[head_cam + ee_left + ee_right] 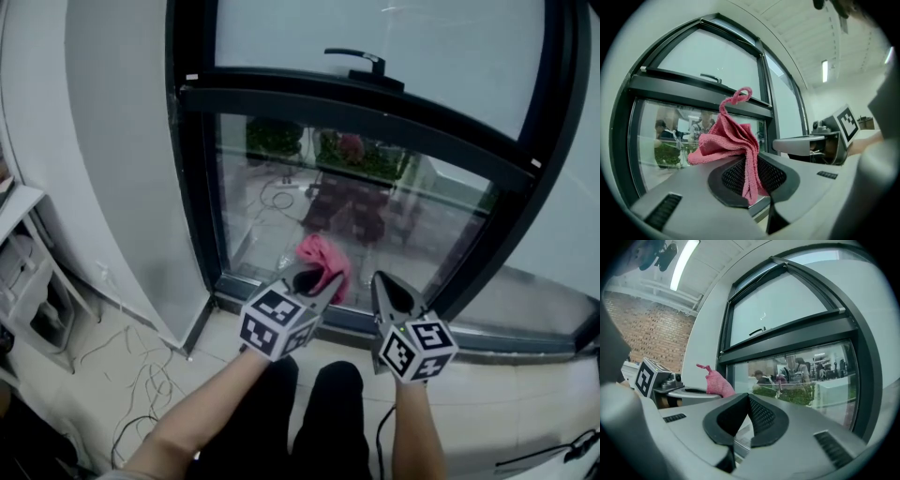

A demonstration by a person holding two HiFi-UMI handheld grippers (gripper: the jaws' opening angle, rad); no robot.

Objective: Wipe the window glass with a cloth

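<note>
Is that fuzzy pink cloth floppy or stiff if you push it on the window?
Probably floppy: the pink terry cloth droops in folds around the left gripper, whose jaws pinch it. It looks light: a twisted corner stands up by itself. Pushed on the window glass, it would likely squash flat rather than stay bunched.

Lower pane point(281, 202) open for a gripper's pass; crossbar point(356, 117) and window handle point(361, 64) bar above, wall point(112, 169) hems left.
</note>
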